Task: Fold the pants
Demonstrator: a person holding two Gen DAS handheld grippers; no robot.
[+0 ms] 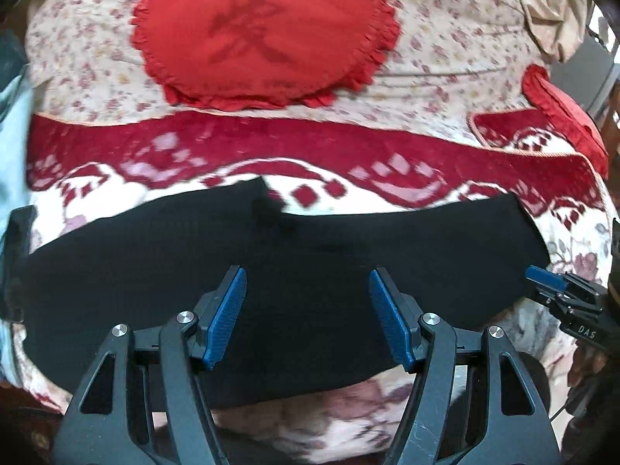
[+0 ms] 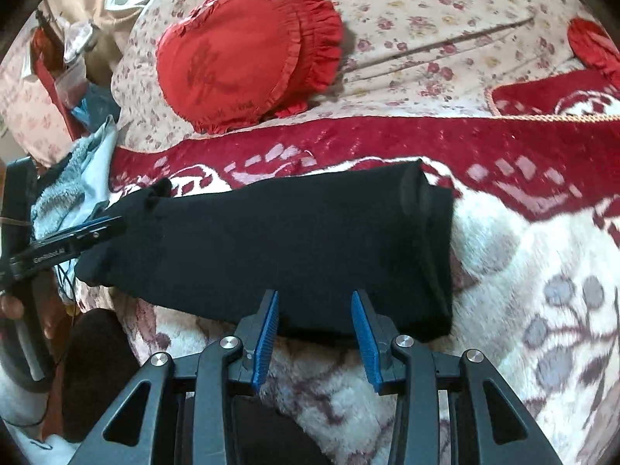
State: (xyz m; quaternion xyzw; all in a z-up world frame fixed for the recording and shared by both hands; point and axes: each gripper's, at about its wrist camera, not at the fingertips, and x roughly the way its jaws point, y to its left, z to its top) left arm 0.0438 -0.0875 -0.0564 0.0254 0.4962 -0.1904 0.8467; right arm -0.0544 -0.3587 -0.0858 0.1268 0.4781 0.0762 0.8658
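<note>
The black pants (image 1: 271,271) lie folded into a long band across the red and white blanket (image 1: 271,143). My left gripper (image 1: 308,283) is open and empty, its blue pads above the near half of the band. In the right wrist view the pants (image 2: 290,240) show as a folded block. My right gripper (image 2: 314,302) is open and empty at their near edge. The right gripper also shows at the right edge of the left wrist view (image 1: 550,283), beside the pants' right end. The left gripper (image 2: 97,228) shows at the pants' left end.
A round red frilled cushion (image 1: 263,31) leans on the floral sofa back (image 1: 445,38), with a second red cushion (image 1: 569,112) at the right. Light blue towels (image 2: 73,182) and clutter lie at the left end. The blanket's front edge drops off near me.
</note>
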